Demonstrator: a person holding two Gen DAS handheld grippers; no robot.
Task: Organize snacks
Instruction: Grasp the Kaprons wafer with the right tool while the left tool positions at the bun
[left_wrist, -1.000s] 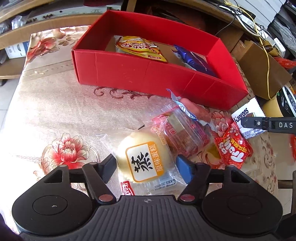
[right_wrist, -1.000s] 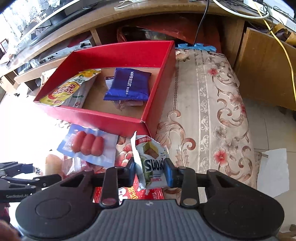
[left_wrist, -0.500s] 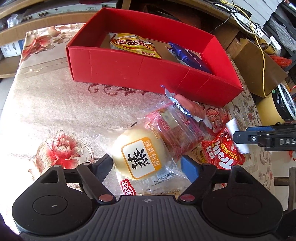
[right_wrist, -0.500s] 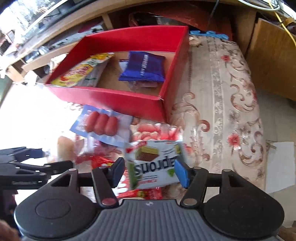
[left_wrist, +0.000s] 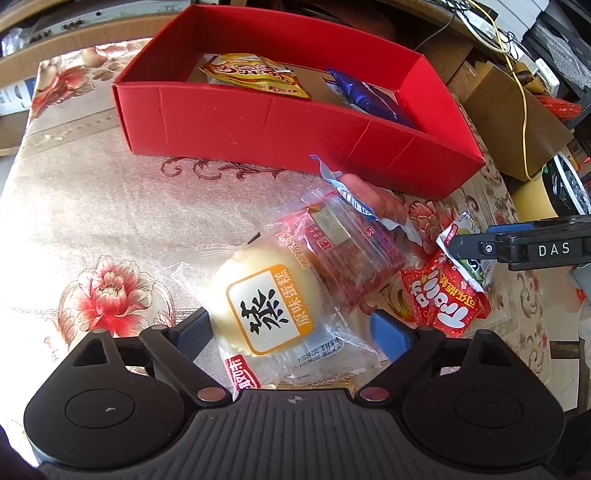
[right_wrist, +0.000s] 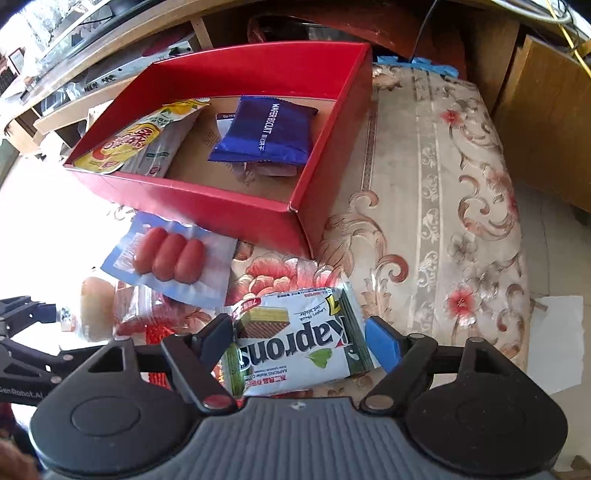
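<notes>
Two tongs point steeply down over a tabletop (left_wrist: 74, 206) covered with a floral cloth.

Left tongs (left_wrist: 291, 325): the jaws are opening and stand wide. A round cake in a clear wrapper (left_wrist: 266, 306) lies on the cloth between them. The dark pad sits just beside the cake's left edge; the blue pad stands clear of the wrapper on the right. Neither pad presses on it.

Right tongs (right_wrist: 299, 339): the jaws are opening. A white and green wafer packet (right_wrist: 295, 350) lies flat between them, its print upside down in the right wrist view. The left pad is at the packet's corner; whether it touches cannot be told. The blue right pad stands just clear of the packet's right edge. In the left wrist view these tongs enter from the right edge, tip over the wafer packet.

Red box (left_wrist: 295, 125): it stands open on the tabletop beyond both tongs. Inside lie a yellow snack bag (right_wrist: 133, 144) on the left and a blue biscuit pack (right_wrist: 266, 129) on the right.

Loose snacks between box and tongs:
- A sausage pack (right_wrist: 170, 254) lies just in front of the box wall.
- A red clear-wrapped pastry (left_wrist: 343, 251) rests against the cake.
- A red candy bag (left_wrist: 447, 299) lies partly under the wafer packet.
</notes>
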